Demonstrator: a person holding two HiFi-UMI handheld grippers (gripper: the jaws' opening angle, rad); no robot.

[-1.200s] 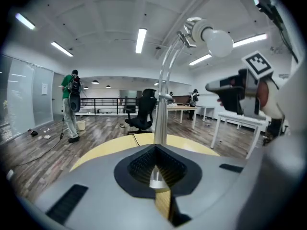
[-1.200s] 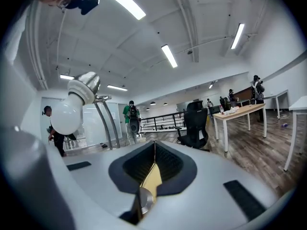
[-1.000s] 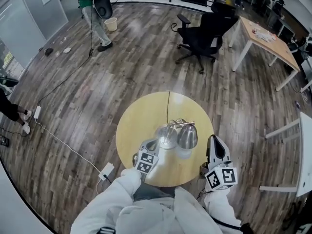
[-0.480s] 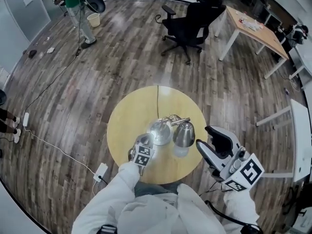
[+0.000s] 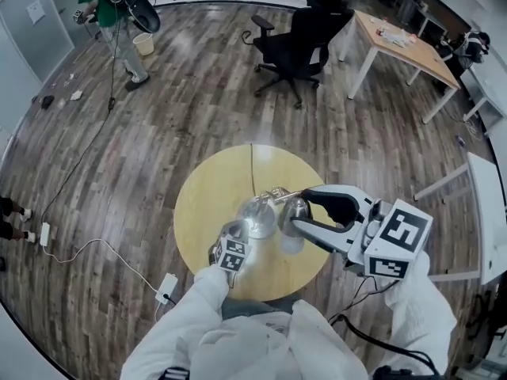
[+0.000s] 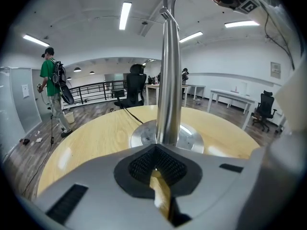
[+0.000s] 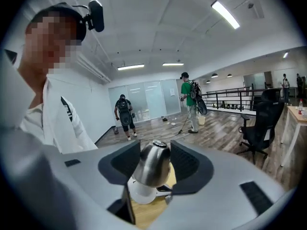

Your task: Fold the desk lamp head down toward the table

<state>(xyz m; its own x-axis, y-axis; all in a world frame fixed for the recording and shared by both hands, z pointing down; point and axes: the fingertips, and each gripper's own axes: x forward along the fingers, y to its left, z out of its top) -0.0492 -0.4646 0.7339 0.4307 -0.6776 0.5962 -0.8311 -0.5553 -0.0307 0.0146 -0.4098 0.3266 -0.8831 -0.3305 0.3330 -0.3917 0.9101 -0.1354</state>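
A silver desk lamp stands on the round wooden table (image 5: 206,204). Its disc base (image 5: 255,218) and upright pole (image 6: 170,80) sit mid-table, and its bell-shaped metal head (image 5: 293,210) hangs to the right of the base. My left gripper (image 5: 235,241) is shut, its tips at the foot of the pole over the base (image 6: 184,137), with nothing between them. My right gripper (image 5: 300,210) has just been opening. Its fingers reach on both sides of the lamp head (image 7: 151,169), which lies between the pads without being squeezed.
The lamp's black cord (image 5: 252,165) runs over the table's far edge. A power strip (image 5: 166,288) and white cable lie on the floor at the left. A black office chair (image 5: 297,38), a wooden desk (image 5: 404,42) and a person in green (image 5: 111,6) are farther off.
My right gripper rose from beside the table's right edge, swung left toward the lamp and opened its jaws, which now straddle the lamp head. The left gripper stayed near the base.
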